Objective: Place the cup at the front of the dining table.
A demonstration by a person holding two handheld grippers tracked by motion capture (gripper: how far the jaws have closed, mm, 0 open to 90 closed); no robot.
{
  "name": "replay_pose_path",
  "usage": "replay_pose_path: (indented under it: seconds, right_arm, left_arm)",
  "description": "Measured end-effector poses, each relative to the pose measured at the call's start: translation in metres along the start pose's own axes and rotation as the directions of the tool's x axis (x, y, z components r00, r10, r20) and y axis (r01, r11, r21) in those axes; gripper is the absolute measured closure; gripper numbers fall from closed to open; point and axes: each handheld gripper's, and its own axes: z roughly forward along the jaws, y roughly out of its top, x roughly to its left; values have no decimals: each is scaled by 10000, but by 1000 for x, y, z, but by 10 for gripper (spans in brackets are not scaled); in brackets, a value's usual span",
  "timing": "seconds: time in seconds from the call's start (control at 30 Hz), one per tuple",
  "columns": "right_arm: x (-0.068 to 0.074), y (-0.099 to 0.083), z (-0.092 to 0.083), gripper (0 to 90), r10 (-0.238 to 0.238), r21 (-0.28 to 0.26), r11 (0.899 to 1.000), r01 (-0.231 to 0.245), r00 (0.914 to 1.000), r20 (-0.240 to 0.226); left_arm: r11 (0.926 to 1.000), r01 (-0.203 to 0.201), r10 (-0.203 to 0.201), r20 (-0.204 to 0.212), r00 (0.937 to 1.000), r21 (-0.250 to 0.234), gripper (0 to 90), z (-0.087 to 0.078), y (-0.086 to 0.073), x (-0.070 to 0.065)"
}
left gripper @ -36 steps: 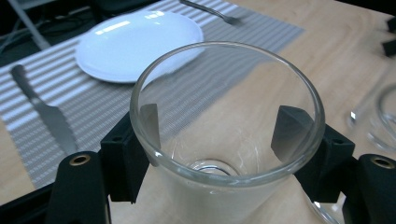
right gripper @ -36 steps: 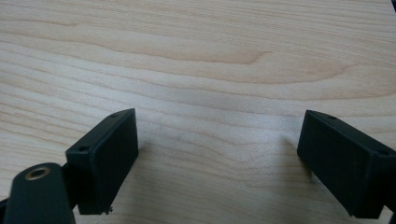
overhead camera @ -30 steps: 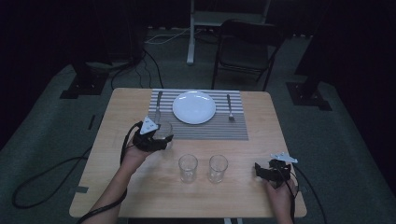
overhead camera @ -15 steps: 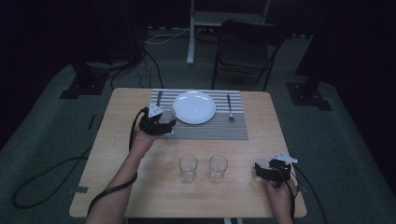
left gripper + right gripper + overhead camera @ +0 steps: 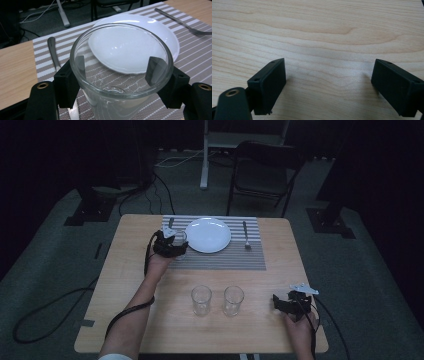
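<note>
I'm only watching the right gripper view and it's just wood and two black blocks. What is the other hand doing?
Observer: The left gripper is shut on a clear glass, holding it over the striped placemat.
Operator: Is there food stuff on that mat?
Observer: A white plate sits on it, empty, right beside the held glass.
Operator: Any forks?
Observer: Yes, a fork lies on the placemat on the plate's other side.
Operator: Are there more glasses?
Observer: Two more glasses stand side by side on the bare table, between the person's arms.
</note>
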Motion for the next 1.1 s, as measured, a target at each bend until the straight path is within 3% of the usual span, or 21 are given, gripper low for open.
replay_pose_path:
  seconds: [0.07, 0.17, 0.4, 0.47, 0.5, 0.53, 0.57, 0.6, 0.67, 0.7, 0.77, 0.8, 0.9, 0.93, 1.0, 1.1]
  right_arm:
    - [0, 0, 0, 122, -2, 0, 10000, 2, 10000, 1]
    - [0, 0, 0, 123, 0, -1, 10000, 0, 10000, 1]
    - [0, -1, -1, 134, 23, -17, 10000, -23, 10000, 23]
    - [0, -1, -1, 134, 16, -20, 10000, -16, 10000, 24]
    - [0, -1, -1, 134, 19, -18, 10000, -19, 10000, 24]
    - [0, -1, -1, 134, 16, -22, 10000, -16, 10000, 24]
    - [0, -1, -1, 134, 13, -19, 10000, -13, 10000, 26]
    - [0, -1, -1, 134, 14, -19, 10000, -14, 10000, 25]
    - [0, -1, -1, 134, 17, -17, 10000, -17, 10000, 26]
    - [0, -1, -1, 134, 17, -17, 10000, -17, 10000, 26]
    - [0, -1, -1, 134, 20, -17, 10000, -20, 10000, 25]
    - [0, -1, -1, 134, 16, -18, 10000, -16, 10000, 26]
    - [0, -1, -1, 134, 18, -18, 10000, -18, 10000, 25]
    - [0, -1, -1, 134, 18, -18, 10000, -18, 10000, 25]
    - [0, -1, -1, 134, 20, -20, 10000, -20, 10000, 23]
    - [0, -1, -1, 134, 21, -17, 10000, -21, 10000, 25]
  left_arm:
    - [9999, 122, -122, 42, 9999, -15, 297, 5, -2, 0]
    - [10000, -68, 68, -52, 10000, 29, 296, 9, -4, -1]
    - [9990, 446, -446, -62, 9990, 19, 290, 14, -10, -2]
    - [9973, 666, -670, 113, 9977, 323, 198, 13, -7, -3]
    - [9973, 666, -670, 113, 9977, 323, 182, 13, -7, -3]
    - [9969, 479, -486, 100, 9988, 624, 166, 14, -6, -6]
    - [9969, 479, -486, 100, 9988, 624, 94, 14, -6, -6]
    - [9953, 428, -446, 185, 9988, 870, 82, 15, -6, -7]
    - [9950, 435, -446, 97, 9990, 903, 79, 14, -6, -8]
    - [9950, 435, -446, 97, 9990, 903, 8, 14, -6, -8]
    - [9924, 485, -510, 197, 9985, 1135, 1, 15, -7, -8]
    - [9947, 285, -285, -15, 9996, 983, 1, 14, -9, -9]
    - [9957, 293, -284, -115, 9995, 876, 2, 13, -10, -10]
    - [9962, 373, -384, 130, 9992, 787, 2, 11, -12, -9]
    - [9962, 138, -153, 163, 9998, 861, 2, 9, -16, -9]
    - [9945, 87, -126, 373, 9992, 1040, 2, 7, -20, -10]
